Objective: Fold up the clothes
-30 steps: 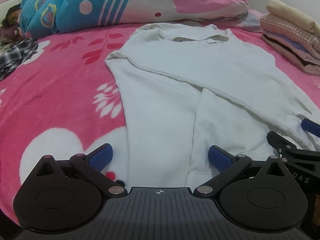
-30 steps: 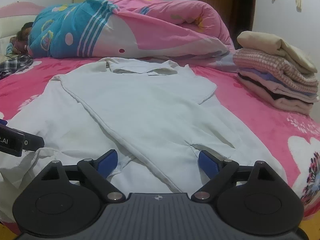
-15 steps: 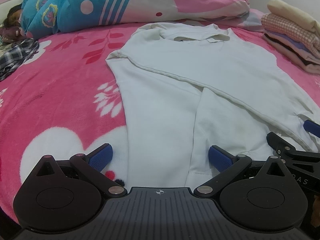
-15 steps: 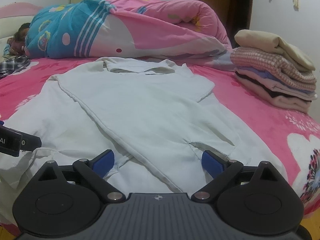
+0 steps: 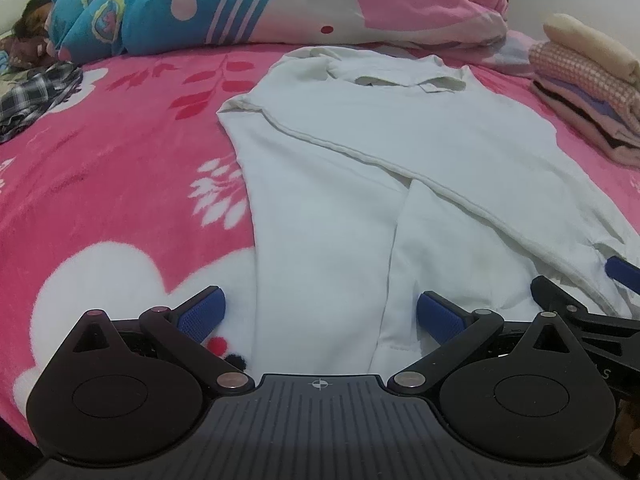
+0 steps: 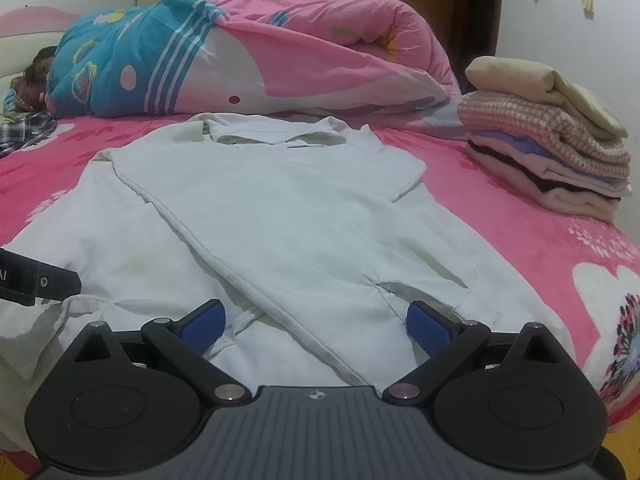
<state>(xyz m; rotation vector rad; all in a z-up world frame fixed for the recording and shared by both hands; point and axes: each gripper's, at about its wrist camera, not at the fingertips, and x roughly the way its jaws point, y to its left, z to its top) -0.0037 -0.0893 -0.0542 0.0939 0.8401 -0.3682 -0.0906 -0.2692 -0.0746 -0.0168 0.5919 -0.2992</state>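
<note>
Shirt: the white shirt (image 5: 360, 184) lies spread on the pink bed (image 5: 112, 184), collar at the far end, its lower part between and ahead of both sets of fingers.
Fold so far: one side seems already laid over the body, leaving a long diagonal edge that runs from the far left towards the near right fingers.
Left gripper (image 5: 319, 314): fingers spread wide and holding nothing; the shirt's hem passes between them, the left finger over bare blanket, the right over cloth.
Right gripper (image 6: 316, 322): fingers released and still easing apart; cloth lies below and between them, but the pads do not press on it.
Step in hand: I judge it to be taking hold of the near hem to fold the shirt up towards the collar.
Doing it well: each gripper should pinch every layer at its corner, since the folded flap sits loose on top; both should lift together and level so the diagonal edge does not slide; lay the hem down just short of the collar and flatten it before letting go.
Risk: the bunched cloth left of the right fingers could get dragged into the fold.
Hard to see: the hem nearest the fingers is hidden behind both gripper bodies; whether the fingertips touch the cloth I cannot tell.
Cut off: the shirt's right edge leaves the left wrist view.
Beyond: a stack of folded clothes (image 6: 548, 148) sits far right of the fingers, well apart from the shirt.
</note>
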